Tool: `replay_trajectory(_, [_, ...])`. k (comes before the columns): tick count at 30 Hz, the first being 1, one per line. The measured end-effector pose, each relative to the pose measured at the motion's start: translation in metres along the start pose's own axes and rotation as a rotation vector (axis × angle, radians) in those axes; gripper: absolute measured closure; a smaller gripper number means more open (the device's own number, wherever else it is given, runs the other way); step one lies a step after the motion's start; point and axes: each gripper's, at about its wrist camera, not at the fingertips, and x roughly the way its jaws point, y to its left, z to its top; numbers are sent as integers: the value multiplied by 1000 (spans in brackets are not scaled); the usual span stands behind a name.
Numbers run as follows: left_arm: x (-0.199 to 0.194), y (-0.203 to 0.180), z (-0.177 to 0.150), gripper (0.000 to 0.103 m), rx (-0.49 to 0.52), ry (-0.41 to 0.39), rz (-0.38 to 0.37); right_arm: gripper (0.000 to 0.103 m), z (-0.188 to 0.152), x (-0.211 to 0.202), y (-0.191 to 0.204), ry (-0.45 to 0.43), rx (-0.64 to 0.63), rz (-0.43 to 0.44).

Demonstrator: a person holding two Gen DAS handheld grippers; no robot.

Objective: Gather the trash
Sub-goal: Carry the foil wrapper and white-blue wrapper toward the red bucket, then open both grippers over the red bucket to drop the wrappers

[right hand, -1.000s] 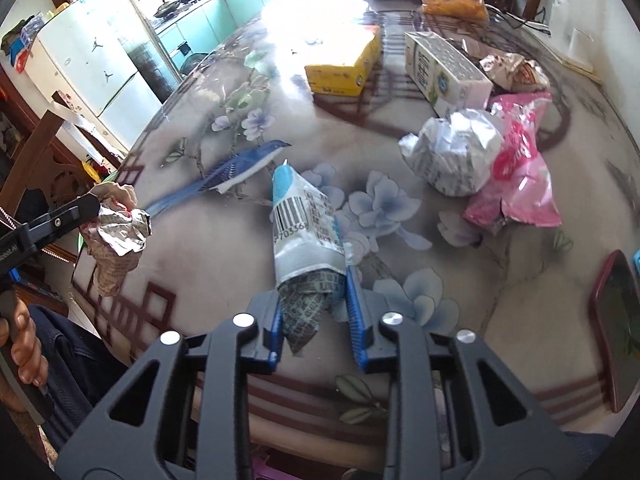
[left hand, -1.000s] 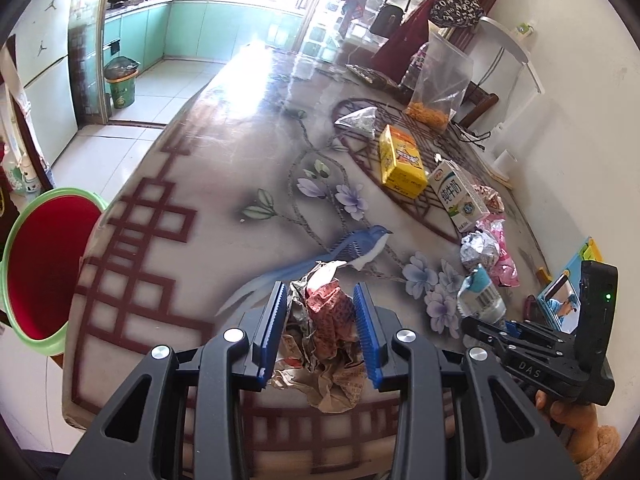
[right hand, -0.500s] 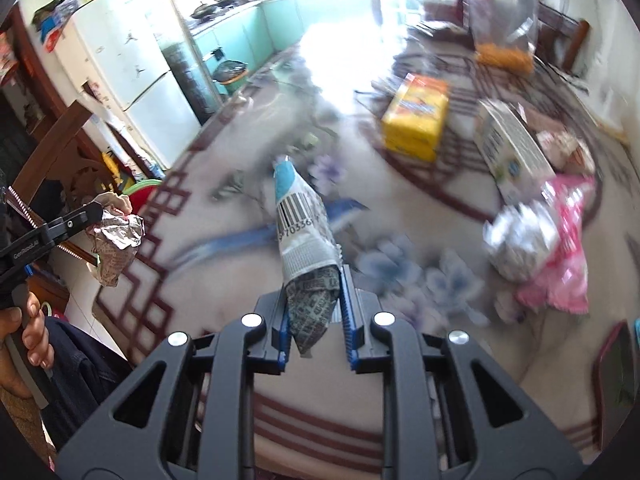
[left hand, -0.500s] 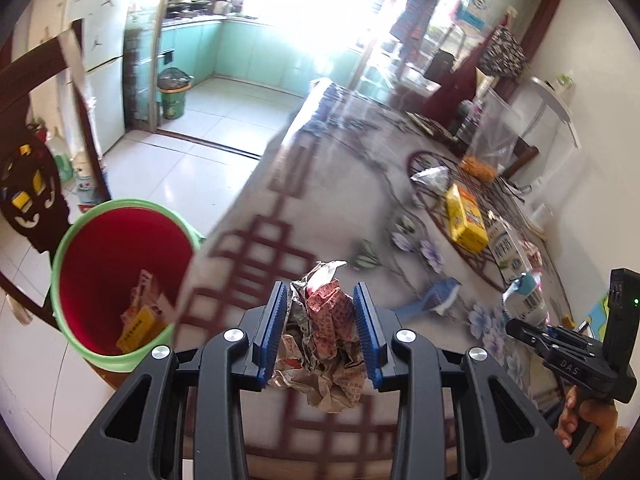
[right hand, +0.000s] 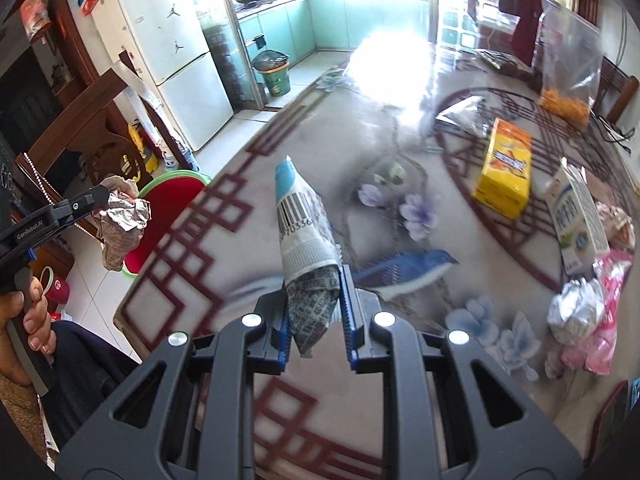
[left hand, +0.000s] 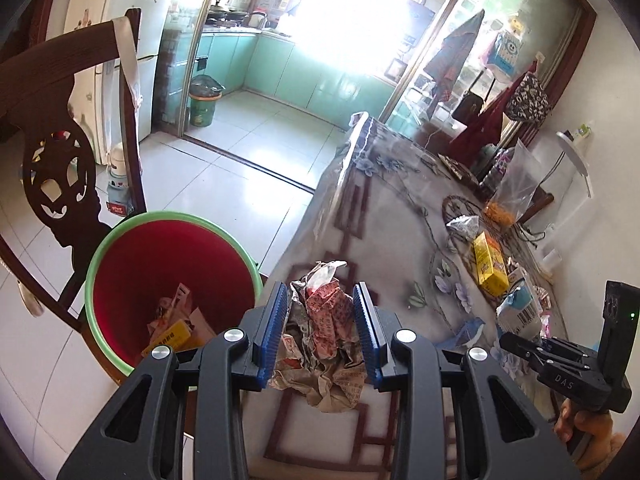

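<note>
Pinching a crumpled foil wrapper (left hand: 324, 332), the left gripper (left hand: 320, 332) has swung off the floral table (left hand: 384, 208) toward the red, green-rimmed bin (left hand: 132, 264), now just beside it and ready for a drop. The right gripper (right hand: 314, 316) follows, clamping a barcoded wrapper (right hand: 304, 232). A yellow box (right hand: 506, 168) and milk carton (right hand: 576, 220) wait beyond.

crumpled foil-and-paper wrapper wad (left hand: 326, 336), red print on it, is pinched between blue pads above the table edge, just right of the red bin with green rim (left hand: 132, 236), which already has yellow and paper scraps at the bottom. flattened blue-white barcode packet (right hand: 304, 240) is clamped at its lower end, pointing up over the table. left on the table: yellow box (right hand: 506, 168), milk carton (right hand: 576, 220), foil ball (right hand: 576, 308), pink wrapper (right hand: 600, 340).
</note>
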Motion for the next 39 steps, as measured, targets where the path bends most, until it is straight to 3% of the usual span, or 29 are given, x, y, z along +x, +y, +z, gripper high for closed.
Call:
replay_trajectory(14, [32,41,4,69,-156,0,-2,82,7,23,28,26,-17,19])
replay_trajectory(23, [23,64,6,65,-229,-97,126,82,28,31,55,12,-41,59])
replay_trajectory(35, [33,83,5,65,-277,-64,153,82,55,55,111,13,-134,122])
replay_trajectory(38, [33,87,3,57,-295,-69,171,82,59,67,119,38,-133,143])
replay_trajectory(39, [32,89,3,50,-307,-74,169,82,61,71,122,47,-131,153])
